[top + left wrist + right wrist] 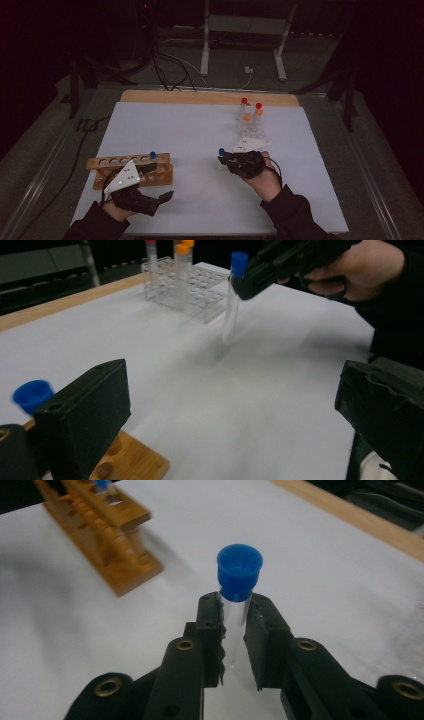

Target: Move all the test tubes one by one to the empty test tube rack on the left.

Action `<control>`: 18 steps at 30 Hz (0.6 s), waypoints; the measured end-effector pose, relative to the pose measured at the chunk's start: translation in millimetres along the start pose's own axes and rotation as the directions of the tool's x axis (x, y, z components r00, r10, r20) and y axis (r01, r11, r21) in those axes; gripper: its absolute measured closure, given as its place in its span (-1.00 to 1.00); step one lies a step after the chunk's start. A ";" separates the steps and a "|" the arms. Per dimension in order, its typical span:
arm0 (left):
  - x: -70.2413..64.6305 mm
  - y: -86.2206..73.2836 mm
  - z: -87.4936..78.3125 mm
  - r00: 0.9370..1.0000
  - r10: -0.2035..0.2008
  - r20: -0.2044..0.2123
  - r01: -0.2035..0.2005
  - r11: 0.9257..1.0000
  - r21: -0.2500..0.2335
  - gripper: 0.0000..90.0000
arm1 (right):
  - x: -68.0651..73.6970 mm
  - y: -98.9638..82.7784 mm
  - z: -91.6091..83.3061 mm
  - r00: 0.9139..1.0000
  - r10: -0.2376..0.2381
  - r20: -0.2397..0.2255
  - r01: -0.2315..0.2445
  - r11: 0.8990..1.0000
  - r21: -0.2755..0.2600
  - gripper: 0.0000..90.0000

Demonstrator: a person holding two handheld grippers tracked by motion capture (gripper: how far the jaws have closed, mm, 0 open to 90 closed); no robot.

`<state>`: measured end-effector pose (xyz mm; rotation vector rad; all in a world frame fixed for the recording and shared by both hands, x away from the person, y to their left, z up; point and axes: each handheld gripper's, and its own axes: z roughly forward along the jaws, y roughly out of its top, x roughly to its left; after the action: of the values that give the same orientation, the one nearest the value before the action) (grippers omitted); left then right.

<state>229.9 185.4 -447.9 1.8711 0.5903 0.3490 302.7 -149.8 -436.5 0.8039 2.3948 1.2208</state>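
High view: right tongs (223, 159) clamped on a blue-capped tube (221, 151), cap showing at the tip. Wooden rack (131, 169) well off to the left of those tongs, across bare white mat (200, 130). One blue-capped tube already standing (153, 155) near the rack's right end, open holes running leftward from it. Left tongs (165, 196) just in front of the rack, much the nearer of the two to it, carrying nothing. Clear rack (250, 127) with red and orange caps just behind the right tongs.

Left gripper view: own jaws wide apart, nothing between them, only white mat in the gap. Wooden rack edge (130, 460) and a blue cap (32, 395) close by the left jaw. Right tongs (260, 270) ahead and above, tube (231, 305) hanging nearly upright below them, slightly tilted, lower end clear of the mat.

Right gripper view: jaws closed tight on the glass just under the blue cap (239, 572); tube's long axis running straight out between the pads (212, 630). Wooden rack (102, 532) ahead and to the upper left, well apart, its long side slanting away.

Judgement: coming move hinges on carrying the tube across to a free hole and keeping its axis plumb over it before lowering.
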 end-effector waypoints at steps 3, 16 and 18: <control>-2.0 2.1 2.3 1.000 -0.001 0.013 0.001 1.000 0.000 -0.95 | 8.4 -2.1 2.1 1.000 -0.009 -0.030 0.009 1.000 0.009 0.70; -10.7 16.7 22.5 0.996 0.001 0.093 0.000 1.000 -0.015 -0.91 | 42.3 -7.8 8.3 0.990 -0.063 -0.126 0.068 0.997 0.036 0.70; -13.0 19.5 26.9 0.994 0.015 0.105 -0.013 1.000 -0.017 -0.87 | 45.1 -8.1 8.6 0.988 -0.067 -0.136 0.073 0.997 0.035 0.70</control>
<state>237.1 151.5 -439.1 1.8668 0.5023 0.2622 269.1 -120.4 -449.8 0.6620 2.5392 1.2398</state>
